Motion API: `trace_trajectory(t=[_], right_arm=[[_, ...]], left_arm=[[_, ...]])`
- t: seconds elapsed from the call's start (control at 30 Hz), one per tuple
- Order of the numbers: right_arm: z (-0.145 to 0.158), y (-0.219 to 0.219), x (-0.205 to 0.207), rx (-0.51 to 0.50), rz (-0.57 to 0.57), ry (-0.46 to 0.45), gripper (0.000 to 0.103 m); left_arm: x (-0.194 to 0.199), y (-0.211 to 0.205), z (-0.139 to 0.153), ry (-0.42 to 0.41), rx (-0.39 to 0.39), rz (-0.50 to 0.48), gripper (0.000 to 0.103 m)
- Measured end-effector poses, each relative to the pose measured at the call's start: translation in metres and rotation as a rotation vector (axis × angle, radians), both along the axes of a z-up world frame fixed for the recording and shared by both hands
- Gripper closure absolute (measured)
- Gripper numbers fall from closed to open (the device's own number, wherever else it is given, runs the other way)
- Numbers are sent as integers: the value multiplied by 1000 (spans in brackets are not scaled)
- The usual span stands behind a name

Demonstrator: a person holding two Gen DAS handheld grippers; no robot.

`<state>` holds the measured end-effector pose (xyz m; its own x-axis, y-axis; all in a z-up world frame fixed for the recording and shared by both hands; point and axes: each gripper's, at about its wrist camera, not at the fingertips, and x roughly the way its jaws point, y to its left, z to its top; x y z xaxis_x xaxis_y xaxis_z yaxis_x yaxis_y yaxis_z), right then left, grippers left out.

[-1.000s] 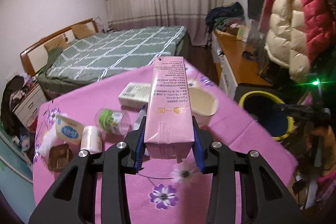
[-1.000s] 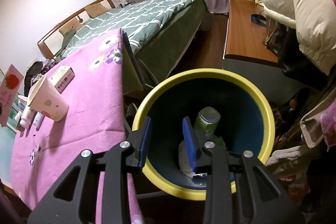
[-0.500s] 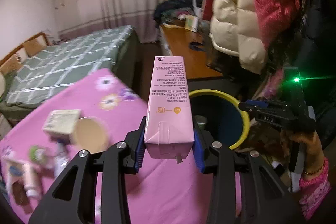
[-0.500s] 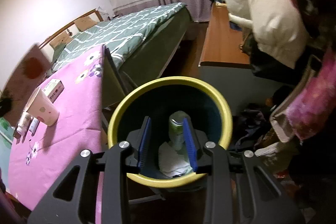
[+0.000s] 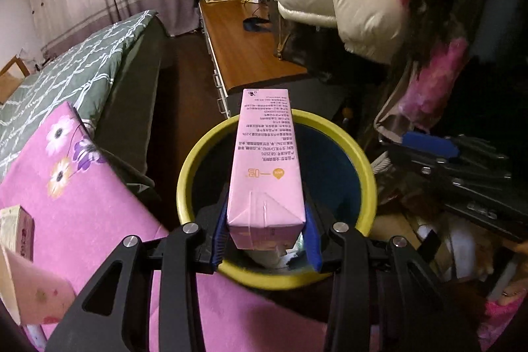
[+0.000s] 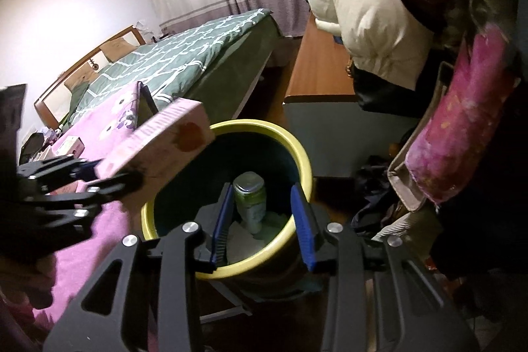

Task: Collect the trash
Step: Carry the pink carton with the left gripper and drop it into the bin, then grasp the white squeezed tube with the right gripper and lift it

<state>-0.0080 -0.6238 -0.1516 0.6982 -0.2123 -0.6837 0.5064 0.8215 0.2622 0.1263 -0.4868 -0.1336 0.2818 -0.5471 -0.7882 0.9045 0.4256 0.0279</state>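
The pink carton [image 5: 265, 167] is held by its base between the jaws of the left gripper [image 5: 266, 235], its long axis pointing forward over the bin [image 5: 359, 154] just below, while the right gripper [image 6: 262, 220] is kept empty, its jaws just opened wider.

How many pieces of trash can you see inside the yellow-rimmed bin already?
2: a green-labelled bottle standing against the bin wall, and crumpled white paper on the bottom beside it. More may lie hidden beneath them or behind the near rim.
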Motion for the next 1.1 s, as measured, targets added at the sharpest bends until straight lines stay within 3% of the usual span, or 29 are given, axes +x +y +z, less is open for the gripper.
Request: trace_trajectory(t=[0.07,0.1,0.27,0.4,0.6,0.93,1.1], right_arm=[[1,0,0,1,2,-1,68],[1,0,-1,1,3,-2,67],[2,7,5,-1,24,-3,66],[5,21,17,-3,65,-5,66],[16,56,48,-23,155,-12,61],[40,164,112,-87,406,-13,60],[58,234,138,-127,563,-35,60]], left_arm=[[2,-4,-3,-11,-3,21,39],[1,1,1,-23,-30,41,20],[-4,39,31,-99,-108,77,18],[-8,97,61,-166,-189,155,17],[1,217,90,-250,-268,414,13],[14,391,92,-306,-249,853,11],[13,452,89,-314,-264,958,11]])
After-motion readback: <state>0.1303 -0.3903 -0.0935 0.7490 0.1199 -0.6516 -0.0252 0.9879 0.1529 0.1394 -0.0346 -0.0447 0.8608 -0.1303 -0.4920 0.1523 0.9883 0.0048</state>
